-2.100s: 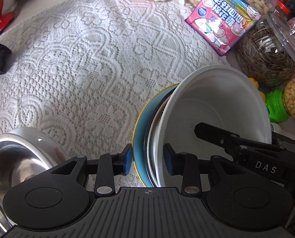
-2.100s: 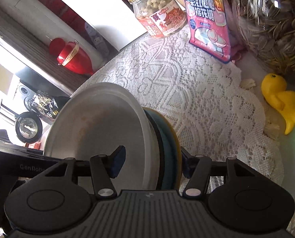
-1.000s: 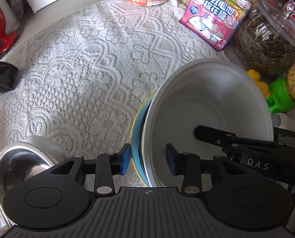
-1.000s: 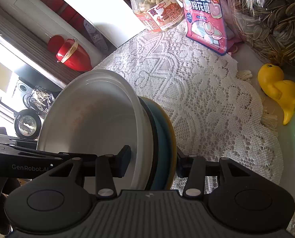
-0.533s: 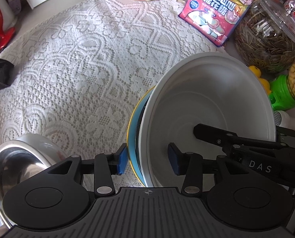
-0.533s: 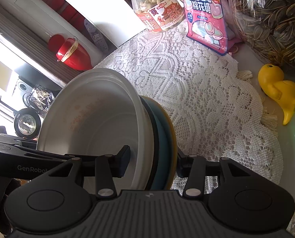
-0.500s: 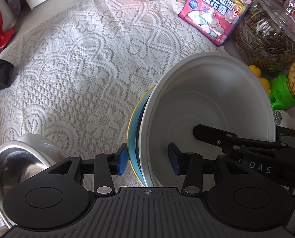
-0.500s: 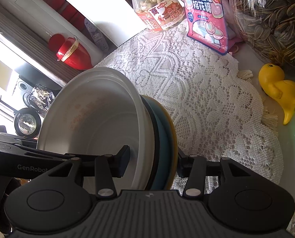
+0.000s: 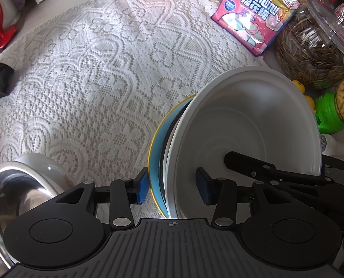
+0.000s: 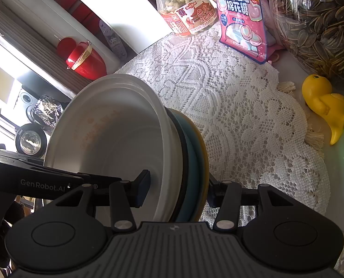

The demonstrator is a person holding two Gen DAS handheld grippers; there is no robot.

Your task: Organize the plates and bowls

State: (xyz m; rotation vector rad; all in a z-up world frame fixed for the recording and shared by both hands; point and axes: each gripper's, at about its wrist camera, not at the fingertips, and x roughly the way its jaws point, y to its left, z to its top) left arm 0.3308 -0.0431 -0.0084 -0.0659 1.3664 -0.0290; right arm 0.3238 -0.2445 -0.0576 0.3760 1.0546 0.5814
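Observation:
Both grippers hold one stack of dishes from opposite sides, above the lace cloth. The stack is a white bowl [image 9: 248, 125] on top, a dark plate, and a blue plate with a yellow rim [image 9: 157, 148] beneath. My left gripper [image 9: 172, 188] is shut on the stack's edge, one pad inside the bowl, one under the blue plate. My right gripper [image 10: 177, 190] is shut on the opposite edge of the white bowl [image 10: 116, 134] and blue plate [image 10: 195, 162]. A steel bowl [image 9: 17, 185] sits at the lower left of the left wrist view.
A white lace cloth [image 9: 98, 74] covers the table. Along the back and right stand a peanut jar [image 10: 186, 11], a pink marshmallow bag [image 9: 255, 11], a sunflower seed jar [image 9: 311, 46], a yellow duck toy [image 10: 327, 106] and a green-lidded jar [image 9: 329, 115].
The stack has stayed gripped by both grippers and has drifted slightly over the cloth. Its tilt has changed little.

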